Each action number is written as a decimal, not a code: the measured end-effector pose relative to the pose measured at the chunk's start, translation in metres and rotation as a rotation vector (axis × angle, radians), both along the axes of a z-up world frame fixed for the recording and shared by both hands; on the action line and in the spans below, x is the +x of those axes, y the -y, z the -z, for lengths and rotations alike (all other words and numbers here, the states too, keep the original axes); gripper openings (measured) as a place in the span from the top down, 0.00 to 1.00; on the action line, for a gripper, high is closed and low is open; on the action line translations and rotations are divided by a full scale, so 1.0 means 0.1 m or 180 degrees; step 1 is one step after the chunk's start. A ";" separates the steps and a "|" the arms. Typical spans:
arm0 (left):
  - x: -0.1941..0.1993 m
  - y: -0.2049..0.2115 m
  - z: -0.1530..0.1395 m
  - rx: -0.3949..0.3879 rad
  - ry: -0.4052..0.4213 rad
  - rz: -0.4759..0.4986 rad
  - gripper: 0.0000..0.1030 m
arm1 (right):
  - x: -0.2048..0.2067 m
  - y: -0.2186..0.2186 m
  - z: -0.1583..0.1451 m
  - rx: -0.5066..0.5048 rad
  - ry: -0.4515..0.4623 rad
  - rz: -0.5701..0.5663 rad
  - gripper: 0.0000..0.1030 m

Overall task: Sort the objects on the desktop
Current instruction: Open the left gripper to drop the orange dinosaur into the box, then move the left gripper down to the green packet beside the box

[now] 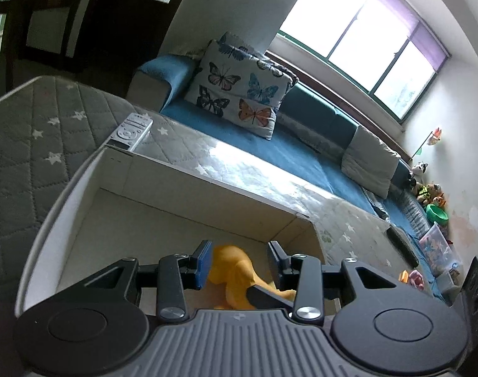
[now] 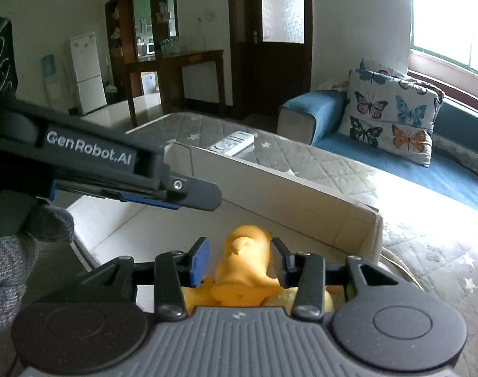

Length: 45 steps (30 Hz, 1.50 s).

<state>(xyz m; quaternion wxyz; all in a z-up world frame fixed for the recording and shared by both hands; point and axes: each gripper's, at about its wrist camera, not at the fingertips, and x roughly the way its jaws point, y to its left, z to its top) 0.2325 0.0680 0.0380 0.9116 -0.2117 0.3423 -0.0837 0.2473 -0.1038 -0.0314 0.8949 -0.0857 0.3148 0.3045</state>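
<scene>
An orange toy figure (image 2: 243, 267) sits between the fingers of my right gripper (image 2: 240, 248), which is shut on it above the near end of a white cardboard box (image 2: 270, 188). The same toy (image 1: 231, 270) shows low in the left wrist view, crossed by a dark finger. My left gripper (image 1: 240, 251) hangs over the box (image 1: 207, 188) with its jaws apart and nothing pressed between them. Its finger (image 2: 201, 194) reaches in from the left in the right wrist view, held by a gloved hand (image 2: 50, 223). More yellow pieces (image 2: 195, 298) lie partly hidden under the right gripper.
The box rests on a grey star-quilted table cover (image 1: 35, 144). A white remote (image 1: 132, 130) lies beyond the box's far wall, a black remote (image 1: 402, 245) to the right. Behind is a blue sofa (image 1: 286, 150) with a butterfly pillow (image 1: 239, 88). A curved rim (image 2: 396, 264) sits right of the box.
</scene>
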 end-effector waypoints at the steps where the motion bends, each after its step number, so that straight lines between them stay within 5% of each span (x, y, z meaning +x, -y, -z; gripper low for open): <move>1: -0.05 0.00 -0.02 0.0013 0.0019 0.0001 0.60 | -0.07 0.02 -0.03 -0.0002 0.0038 -0.0005 0.49; 14: -0.82 0.03 -0.07 0.0194 0.0136 -0.0036 0.60 | -0.90 0.29 -0.15 0.0125 0.0194 -0.0136 0.48; 24: -1.17 0.10 0.11 0.0337 0.0017 -0.0088 0.60 | -1.30 0.25 0.11 0.0074 0.0044 -0.0224 0.41; 38: -1.31 -0.07 0.37 0.0080 -0.0226 -0.0215 0.60 | -1.32 0.05 0.53 0.0098 -0.0352 -0.0076 0.41; 45: -1.28 0.01 0.43 0.0046 -0.0272 -0.0101 0.60 | -1.30 0.14 0.55 0.0082 -0.0393 0.0062 0.54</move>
